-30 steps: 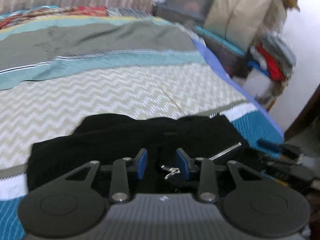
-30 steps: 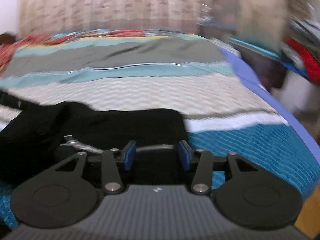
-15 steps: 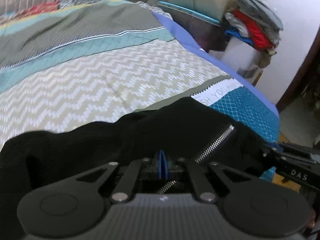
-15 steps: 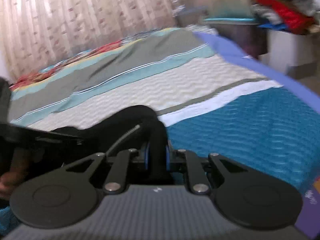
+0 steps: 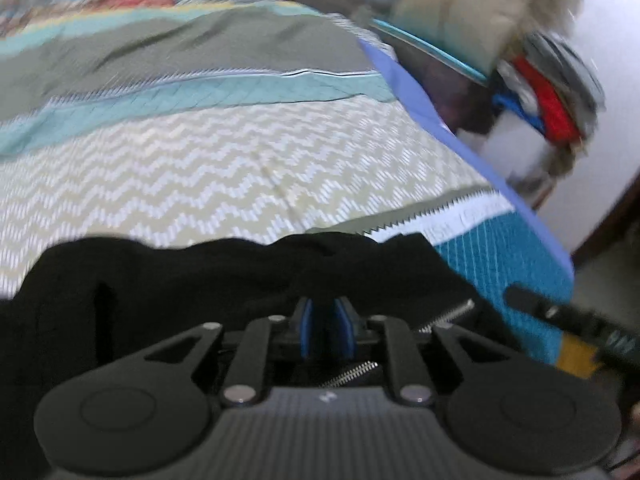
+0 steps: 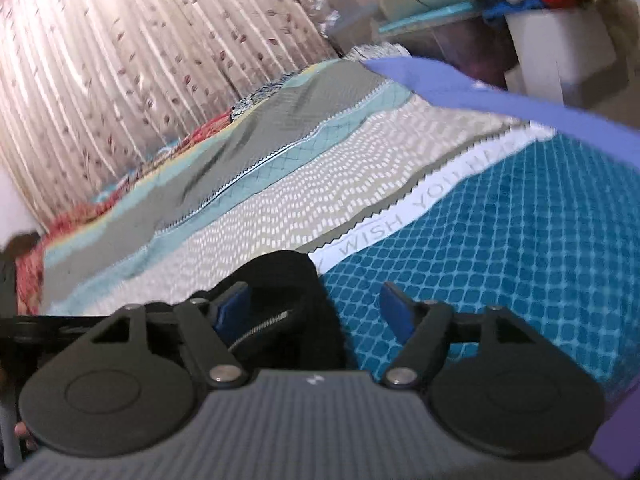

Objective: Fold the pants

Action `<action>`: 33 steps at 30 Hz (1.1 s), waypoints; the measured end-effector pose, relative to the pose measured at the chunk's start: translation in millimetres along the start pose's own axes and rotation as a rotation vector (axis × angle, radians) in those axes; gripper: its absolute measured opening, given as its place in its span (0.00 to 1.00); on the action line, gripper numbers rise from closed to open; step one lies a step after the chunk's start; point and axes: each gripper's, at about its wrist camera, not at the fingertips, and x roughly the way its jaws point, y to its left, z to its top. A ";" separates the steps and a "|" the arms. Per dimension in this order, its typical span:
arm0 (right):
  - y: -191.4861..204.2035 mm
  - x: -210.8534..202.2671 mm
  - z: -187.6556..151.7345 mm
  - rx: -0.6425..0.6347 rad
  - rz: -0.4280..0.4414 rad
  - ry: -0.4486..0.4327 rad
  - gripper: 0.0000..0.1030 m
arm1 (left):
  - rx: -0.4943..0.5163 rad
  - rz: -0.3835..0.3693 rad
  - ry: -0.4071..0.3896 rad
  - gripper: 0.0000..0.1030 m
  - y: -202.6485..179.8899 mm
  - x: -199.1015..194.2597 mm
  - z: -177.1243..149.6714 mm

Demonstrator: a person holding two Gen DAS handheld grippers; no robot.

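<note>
The black pants (image 5: 208, 280) lie bunched on the patterned bedspread (image 5: 224, 176) at the bed's near edge, with a silver zipper showing. My left gripper (image 5: 327, 320) is nearly shut, its blue pads pinching black fabric at the waist. In the right wrist view the pants (image 6: 280, 292) lie between the fingers of my right gripper (image 6: 316, 304), which is open; a zipper runs beside its left pad. The right gripper also shows in the left wrist view (image 5: 568, 324) at the pants' right end.
Stacked storage bins and folded clothes (image 5: 548, 92) stand beside the bed on the right. A curtain (image 6: 140, 60) hangs behind the bed. The bed's blue sheet edge (image 6: 500, 96) runs along the right side.
My right gripper has opened and let go of the pants. My left gripper has stayed closed on the fabric, its pads slightly further apart, and both views have shifted.
</note>
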 end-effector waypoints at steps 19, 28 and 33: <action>138.8 -13.8 -43.7 -0.480 -0.017 0.009 0.22 | 0.061 -0.058 0.043 0.86 -33.9 -35.4 30.4; 171.4 -14.6 -70.8 -0.753 -0.024 -0.023 0.22 | -0.013 -0.129 0.191 0.91 -23.7 -18.5 26.4; 179.3 -17.0 -78.1 -0.832 -0.012 -0.043 0.22 | -0.065 -0.124 0.250 0.28 -9.5 -6.2 19.3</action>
